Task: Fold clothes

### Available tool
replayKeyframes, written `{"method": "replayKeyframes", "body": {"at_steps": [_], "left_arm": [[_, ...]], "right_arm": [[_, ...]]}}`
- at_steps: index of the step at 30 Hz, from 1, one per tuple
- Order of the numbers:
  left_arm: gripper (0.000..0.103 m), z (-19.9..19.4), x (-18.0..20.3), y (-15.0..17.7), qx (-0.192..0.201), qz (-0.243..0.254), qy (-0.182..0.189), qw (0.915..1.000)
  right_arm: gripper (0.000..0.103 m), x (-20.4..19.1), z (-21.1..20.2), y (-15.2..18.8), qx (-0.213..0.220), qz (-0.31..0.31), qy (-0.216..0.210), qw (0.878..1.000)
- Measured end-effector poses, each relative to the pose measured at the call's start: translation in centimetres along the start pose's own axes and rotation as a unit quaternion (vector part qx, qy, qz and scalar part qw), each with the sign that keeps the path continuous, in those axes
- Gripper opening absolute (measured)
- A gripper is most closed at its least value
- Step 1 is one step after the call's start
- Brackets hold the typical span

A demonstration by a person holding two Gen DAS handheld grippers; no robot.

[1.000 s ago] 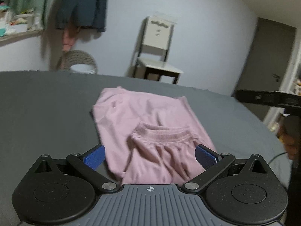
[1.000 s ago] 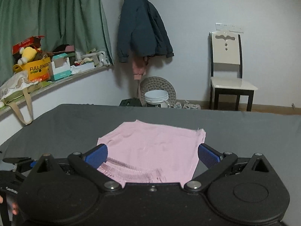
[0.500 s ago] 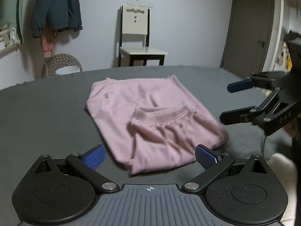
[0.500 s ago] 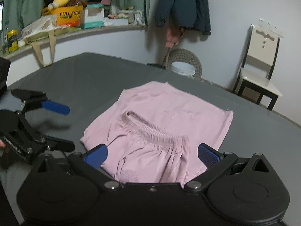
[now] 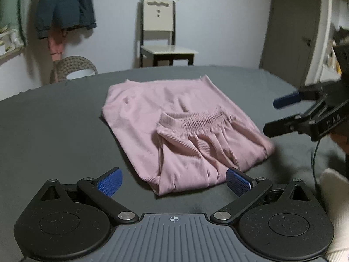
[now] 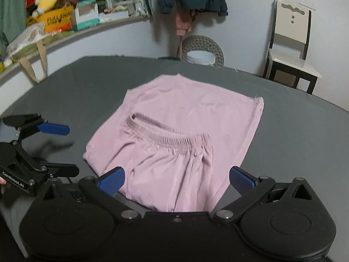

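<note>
Pink shorts lie folded on the dark grey table, the elastic waistband turned up on top. My left gripper stands open just short of the cloth's near corner, nothing between its blue pads. My right gripper is open too, its fingers on either side of the cloth's near edge, above it. Each gripper shows in the other's view: the right gripper at the cloth's right, the left gripper at its left. Both hold nothing.
A cream chair stands beyond the table's far edge. A round woven stool with a white bucket sits below hanging jackets. A cluttered shelf runs along the left wall. A door is at the right.
Both grippers have drawn back and apart, the left to the cloth's left side, the right to its right side. The folded shorts have stayed in place. Both grippers stay open.
</note>
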State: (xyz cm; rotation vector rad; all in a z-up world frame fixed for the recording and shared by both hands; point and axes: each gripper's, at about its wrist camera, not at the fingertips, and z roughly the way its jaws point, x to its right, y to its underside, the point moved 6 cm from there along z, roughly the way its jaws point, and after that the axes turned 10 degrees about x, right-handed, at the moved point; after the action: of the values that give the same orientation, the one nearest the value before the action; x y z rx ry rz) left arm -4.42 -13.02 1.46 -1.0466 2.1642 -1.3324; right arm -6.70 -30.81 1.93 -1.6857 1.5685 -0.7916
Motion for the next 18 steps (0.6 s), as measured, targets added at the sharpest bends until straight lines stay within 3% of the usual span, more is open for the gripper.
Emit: {"method": "replayKeyframes", "body": {"at_steps": [4, 10, 18], "left_arm": [[0.102, 0.6, 0.3, 0.5, -0.023, 0.009, 0.014, 0.9996], [0.102, 0.2, 0.0, 0.3, -0.024, -0.005, 0.021, 0.9995], [0.102, 0.3, -0.8, 0.7, -0.039, -0.006, 0.001, 0.9992]], "right_arm": [[0.103, 0.0, 0.3, 0.5, -0.023, 0.006, -0.005, 1.0], [0.103, 0.1, 0.7, 1.0, -0.04, 0.017, -0.009, 0.999], [0.103, 0.2, 1.0, 1.4, -0.051, 0.021, -0.007, 0.998]]}}
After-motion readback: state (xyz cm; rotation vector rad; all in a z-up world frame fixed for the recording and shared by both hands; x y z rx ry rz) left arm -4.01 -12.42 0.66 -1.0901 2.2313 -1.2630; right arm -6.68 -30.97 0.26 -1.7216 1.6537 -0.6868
